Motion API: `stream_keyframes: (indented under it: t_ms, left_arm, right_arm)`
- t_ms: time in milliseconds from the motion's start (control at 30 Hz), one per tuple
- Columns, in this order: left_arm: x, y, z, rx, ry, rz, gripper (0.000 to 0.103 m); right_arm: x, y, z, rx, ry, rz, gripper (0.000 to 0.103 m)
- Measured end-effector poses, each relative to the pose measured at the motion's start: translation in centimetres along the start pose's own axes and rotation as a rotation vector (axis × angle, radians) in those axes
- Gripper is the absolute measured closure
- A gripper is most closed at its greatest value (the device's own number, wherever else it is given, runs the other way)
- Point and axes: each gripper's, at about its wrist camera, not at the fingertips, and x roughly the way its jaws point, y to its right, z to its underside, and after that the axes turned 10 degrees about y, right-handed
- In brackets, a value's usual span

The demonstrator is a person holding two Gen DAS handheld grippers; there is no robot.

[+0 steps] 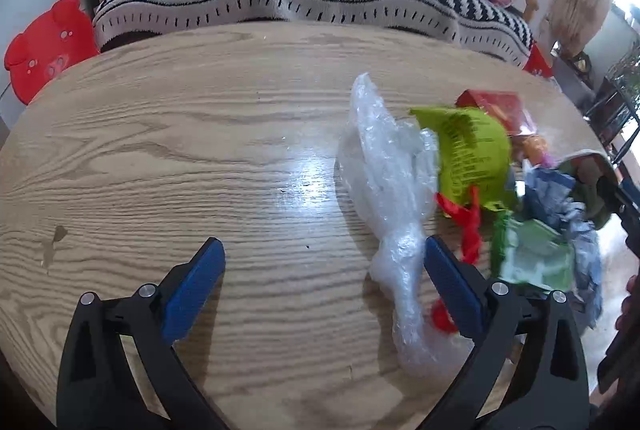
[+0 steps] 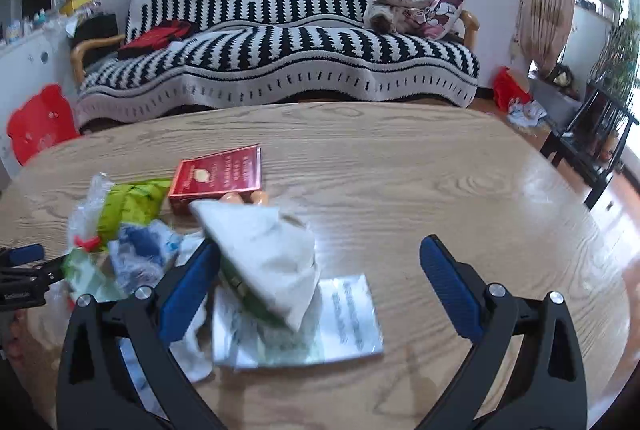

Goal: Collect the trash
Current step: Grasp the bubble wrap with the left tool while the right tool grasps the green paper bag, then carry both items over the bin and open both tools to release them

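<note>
Behind the wood-grain surface (image 2: 400, 165) stands a sofa (image 2: 280, 69) draped in a black-and-white striped blanket, with a red pig-shaped stool (image 1: 48, 49) off to its left and a dark plant stand (image 2: 600, 133) by the bright window at right.

Only the left wrist view shows the crumpled clear plastic bag (image 1: 392, 181), a long piece whose axis runs from just inside the right finger of the left tool (image 1: 324, 270) away toward the sofa. Past that finger lie a lime-green printed wrapper (image 1: 472, 153), a red ribbon (image 1: 468, 226) and blue-and-white crumpled paper (image 1: 560, 197). The left tool is spread wide and grips nothing.

Only the right wrist view shows a silver printed pouch (image 2: 352, 314) lying flat between the fingers of the right tool (image 2: 320, 270), with a white crumpled bag (image 2: 268, 254) resting on it against the left finger. A red box (image 2: 218, 173) lies farther ahead, to the left. The right tool is likewise spread, nothing pinched.
</note>
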Motion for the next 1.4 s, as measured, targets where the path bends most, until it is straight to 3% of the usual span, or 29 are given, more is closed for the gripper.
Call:
stream_keyframes:
  t_ms: [33, 67, 100, 167, 533, 633, 667, 700, 800, 933, 1100, 1233, 1267, 1400]
  left_arm:
    - [0.3, 0.2, 0.0, 0.02, 0.0, -0.013, 0.007]
    - [0.4, 0.4, 0.0, 0.036, 0.002, -0.021, 0.007]
    - [0.6, 0.6, 0.1, 0.053, 0.005, -0.029, 0.007]
    - [0.7, 1.0, 0.3, 0.083, 0.01, -0.045, 0.007]
    - [0.6, 1.7, 0.5, 0.101, 0.02, -0.045, 0.006]
    - [0.5, 1.9, 0.6, 0.119, 0.023, -0.005, 0.009]
    - [0.1, 2.3, 0.7, 0.142, 0.037, 0.016, 0.029]
    - [-0.4, 2.9, 0.8, 0.183, 0.065, 0.033, 0.091]
    - [-0.9, 3.4, 0.9, 0.176, 0.045, 0.073, 0.089]
    - [-3.2, 4.0, 0.3, 0.184, 0.11, 0.04, 0.089]
    - [-6.0, 3.7, -0.1, 0.133, 0.143, 0.067, 0.089]
    - [-10.0, 4.0, 0.7, 0.067, 0.184, 0.142, 0.089]
    - [-11.4, 4.7, 1.2, 0.068, 0.196, 0.16, 0.089]
    - [-16.3, 9.3, 4.0, 0.171, 0.22, 0.226, 0.089]
  right_arm:
    - [0.1, 0.3, 0.1, 0.026, 0.008, -0.028, 0.007]
    - [0.0, 0.5, 0.2, 0.053, 0.017, -0.043, 0.014]
    - [0.0, 0.6, 0.2, 0.063, 0.013, -0.043, 0.035]
    - [0.0, 0.7, 0.0, 0.06, 0.016, -0.039, 0.054]
    - [-0.1, 0.2, 0.3, 0.057, 0.017, -0.055, 0.054]
    - [-0.3, -0.2, 0.3, 0.041, 0.018, -0.077, 0.068]
    - [-0.4, -0.4, 0.3, 0.034, 0.023, -0.076, 0.068]
    - [-0.5, -0.5, 0.4, 0.031, 0.026, -0.084, 0.069]
    - [-0.9, -0.3, 0.3, 0.073, 0.021, -0.118, 0.07]
    - [-2.3, -0.3, -0.1, 0.069, 0.041, -0.131, 0.07]
    - [-4.4, -0.1, -0.2, 0.066, 0.06, -0.136, 0.07]
    - [-7.7, 1.5, -0.1, 0.155, 0.099, -0.163, 0.074]
    - [-8.8, 2.0, 0.0, 0.17, 0.112, -0.168, 0.08]
    - [-14.5, 4.5, 1.0, 0.186, 0.158, -0.16, 0.08]
